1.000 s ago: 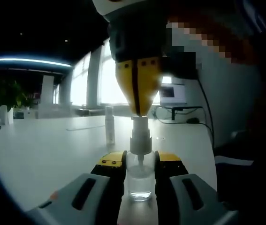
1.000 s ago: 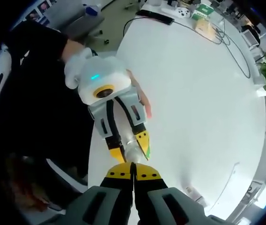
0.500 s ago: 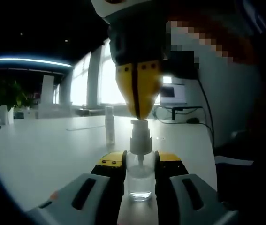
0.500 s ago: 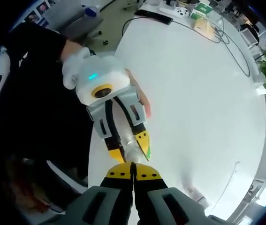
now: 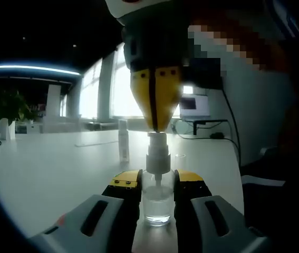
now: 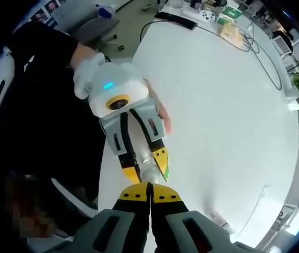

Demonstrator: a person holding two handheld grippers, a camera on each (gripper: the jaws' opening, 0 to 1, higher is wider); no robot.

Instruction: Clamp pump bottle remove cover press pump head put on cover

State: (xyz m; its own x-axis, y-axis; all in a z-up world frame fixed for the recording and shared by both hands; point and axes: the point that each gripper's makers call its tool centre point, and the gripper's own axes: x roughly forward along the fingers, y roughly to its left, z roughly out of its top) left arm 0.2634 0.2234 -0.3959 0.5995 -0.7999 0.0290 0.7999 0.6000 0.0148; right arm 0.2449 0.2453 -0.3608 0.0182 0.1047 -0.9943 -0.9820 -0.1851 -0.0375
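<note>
Bottle, left gripper view: a clear pump bottle (image 5: pixel 157 203) stands upright on the white worktop (image 5: pixel 49 168), pinched between the yellow-tipped fingers of the left gripper (image 5: pixel 157 185).
Left fingers: closed on the bottle body, one on each side, touching the glass.
Pump head: the white pump head (image 5: pixel 157 153) is bare, with no cover on it.
Right gripper, same view: the right gripper (image 5: pixel 155 125) comes down from above, fingers pressed together, tips meeting the top of the pump head.
Cover: a slim clear cover (image 5: pixel 123 140) stands on the worktop well behind the bottle, apart from both grippers; I judge it to be the removed cover.
Bottle, right gripper view: seen from above, the bottle (image 6: pixel 148 171) sits between the left gripper's (image 6: pixel 145 167) yellow tips, near the worktop (image 6: pixel 228 116) edge.
Right fingers: the right gripper's (image 6: pixel 150 196) fingers are fully together with nothing between them, tips directly over the bottle.
Person: a hand (image 6: pixel 88 71) holds the left gripper.
Progress: clamping and cover removal look done; pressing the pump head is the step in hand.
Left to do: fetch the cover and put it back on.
</note>
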